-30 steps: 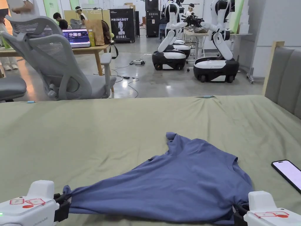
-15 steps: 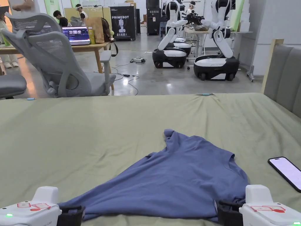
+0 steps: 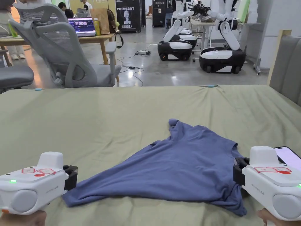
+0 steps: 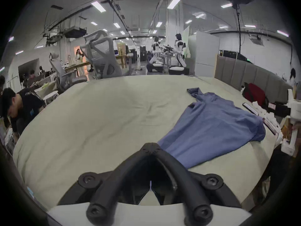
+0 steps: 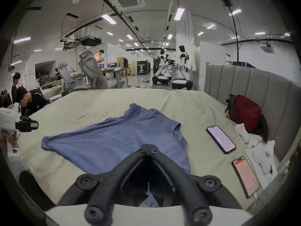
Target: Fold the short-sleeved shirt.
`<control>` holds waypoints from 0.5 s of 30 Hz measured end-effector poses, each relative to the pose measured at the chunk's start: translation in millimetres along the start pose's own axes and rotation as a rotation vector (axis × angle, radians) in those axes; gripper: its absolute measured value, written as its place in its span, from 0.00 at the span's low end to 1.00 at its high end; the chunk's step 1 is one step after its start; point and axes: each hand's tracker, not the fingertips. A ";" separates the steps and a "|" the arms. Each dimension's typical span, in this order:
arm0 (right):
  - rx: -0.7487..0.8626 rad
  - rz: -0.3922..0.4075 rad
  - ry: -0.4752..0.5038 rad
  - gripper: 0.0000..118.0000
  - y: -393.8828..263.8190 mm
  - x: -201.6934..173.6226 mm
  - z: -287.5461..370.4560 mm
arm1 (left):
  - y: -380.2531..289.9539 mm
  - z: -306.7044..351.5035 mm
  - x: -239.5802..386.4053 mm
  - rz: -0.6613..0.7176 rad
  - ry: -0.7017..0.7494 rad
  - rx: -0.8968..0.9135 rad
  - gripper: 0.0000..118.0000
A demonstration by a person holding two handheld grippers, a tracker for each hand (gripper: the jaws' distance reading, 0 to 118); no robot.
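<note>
a green sheet (image 3: 117, 117) covers the bed. a lit phone (image 5: 221, 139) lies near a red bag (image 5: 246, 113) by the grey headboard (image 5: 260, 89), a second phone (image 5: 245, 176) beside white paper (image 5: 263, 162). beyond stand a grey office chair (image 3: 58, 50), a laptop (image 3: 81, 26) and white robots (image 3: 222, 56).

In the head view the left gripper (image 3: 70, 181) ran off the lower left of the frame, and the right gripper (image 3: 239, 173) off the lower right — their white bodies hid the jaw tips. The phone (image 3: 289, 157) at the right edge was half covered by the right gripper's body and cut by the frame. In the right gripper view, closed jaws hid the near middle of the blue shirt (image 5: 114, 139); whether any cloth sat between them could not be told. In the left gripper view the right gripper (image 4: 283, 110) at the far right was cropped and too small to read.
</note>
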 end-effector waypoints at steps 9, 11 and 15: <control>-0.039 0.012 0.037 0.00 -6.4 -6.0 -1.2 | -29.7 -37.9 -26.0 0.036 0.026 -0.151 0.81; -0.044 0.017 0.045 0.00 -6.6 -9.6 -1.3 | -33.8 -47.5 -24.6 0.022 0.072 -0.189 0.83; -0.051 0.031 0.055 0.00 -7.2 -13.3 -3.2 | -33.9 -61.8 -29.4 0.055 0.065 -0.182 0.77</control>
